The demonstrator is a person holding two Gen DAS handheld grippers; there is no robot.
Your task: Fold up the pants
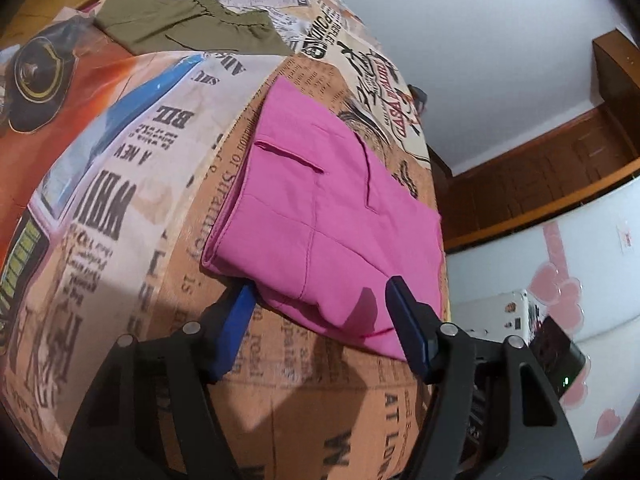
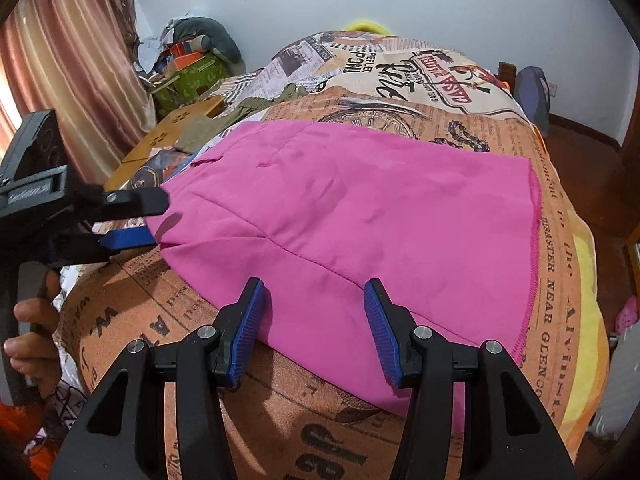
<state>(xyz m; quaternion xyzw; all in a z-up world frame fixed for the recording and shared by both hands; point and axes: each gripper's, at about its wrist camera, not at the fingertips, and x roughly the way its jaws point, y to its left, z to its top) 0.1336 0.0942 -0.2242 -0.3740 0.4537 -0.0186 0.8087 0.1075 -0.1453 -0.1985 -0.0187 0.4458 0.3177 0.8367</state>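
The pink pants [image 2: 360,216] lie partly folded on the bed [image 2: 560,240]. Both jaws gape: the left hand-held gripper [image 1: 320,292] straddles one corner, the right hand-held gripper [image 2: 314,292] the near edge (neither pinching). Pinch all layers, then lift together.

Bedroom clutter beyond the claws

Olive green garment [image 1: 188,26] lies far ahead on the newspaper-print bedspread [image 1: 132,184]; pink curtain [image 2: 76,64] hangs left, boxes [image 2: 188,72] piled beside it.

White walls [image 2: 460,4], a curtain [image 2: 76,68] at left, wooden floor [image 2: 580,152]; a newsprint bedspread [image 2: 460,120] covers the bed.
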